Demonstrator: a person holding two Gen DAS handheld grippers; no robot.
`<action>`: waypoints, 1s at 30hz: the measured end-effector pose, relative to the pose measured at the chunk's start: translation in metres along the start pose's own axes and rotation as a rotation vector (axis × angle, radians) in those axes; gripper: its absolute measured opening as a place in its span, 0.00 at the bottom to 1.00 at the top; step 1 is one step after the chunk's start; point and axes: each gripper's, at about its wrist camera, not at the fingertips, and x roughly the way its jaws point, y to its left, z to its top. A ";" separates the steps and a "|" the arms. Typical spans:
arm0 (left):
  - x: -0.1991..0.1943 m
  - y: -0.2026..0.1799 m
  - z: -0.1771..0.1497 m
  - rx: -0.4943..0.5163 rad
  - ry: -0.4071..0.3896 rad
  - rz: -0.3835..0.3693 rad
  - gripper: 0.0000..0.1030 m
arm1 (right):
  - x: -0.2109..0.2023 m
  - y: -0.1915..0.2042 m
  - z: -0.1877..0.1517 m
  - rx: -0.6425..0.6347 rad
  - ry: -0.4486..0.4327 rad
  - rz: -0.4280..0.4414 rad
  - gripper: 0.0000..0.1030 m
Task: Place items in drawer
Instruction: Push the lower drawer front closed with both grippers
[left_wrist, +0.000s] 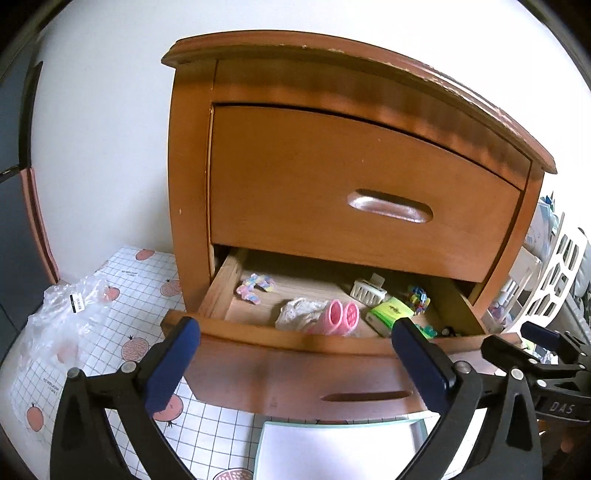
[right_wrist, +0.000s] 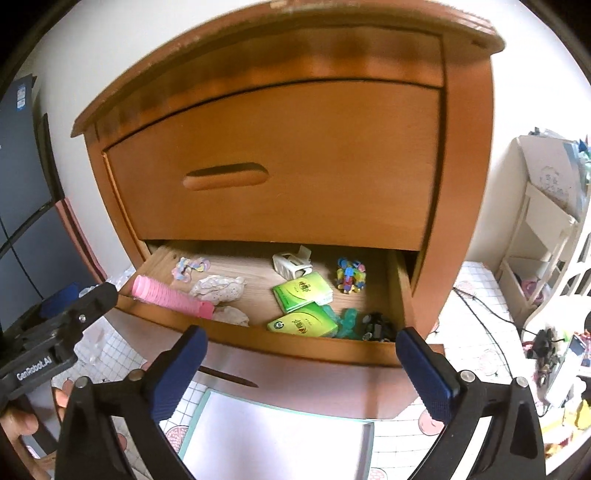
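Observation:
A wooden nightstand has its lower drawer (left_wrist: 295, 338) (right_wrist: 295, 349) pulled out. Inside lie a pink ribbed roller (right_wrist: 171, 297) (left_wrist: 340, 317), a white lace cloth (right_wrist: 218, 288) (left_wrist: 299, 312), a pastel hair clip (right_wrist: 190, 267) (left_wrist: 255, 286), a white claw clip (right_wrist: 291, 264) (left_wrist: 367, 290), two green packets (right_wrist: 303, 291) (left_wrist: 389, 312), a multicoloured toy (right_wrist: 351, 275) (left_wrist: 417, 297), a teal piece (right_wrist: 347, 323) and a small black item (right_wrist: 378, 326). My left gripper (left_wrist: 295, 363) and right gripper (right_wrist: 301, 373) both stand open and empty just in front of the drawer's front panel.
The upper drawer (left_wrist: 351, 192) is closed. An empty white tray with a mint rim (right_wrist: 280, 439) (left_wrist: 340, 450) lies on the grid-patterned mat below the drawer. A crumpled clear plastic bag (left_wrist: 70, 306) sits left. White shelving (right_wrist: 543, 229) and clutter stand right.

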 end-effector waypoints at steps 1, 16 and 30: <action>0.000 0.000 -0.003 -0.001 0.003 0.002 1.00 | -0.002 -0.001 -0.002 0.003 -0.005 -0.003 1.00; 0.042 0.002 -0.026 -0.008 0.098 0.014 1.00 | 0.026 0.001 -0.034 0.011 0.071 -0.003 1.00; 0.093 -0.003 -0.001 0.008 0.121 0.009 1.00 | 0.073 -0.010 -0.008 0.047 0.086 -0.013 1.00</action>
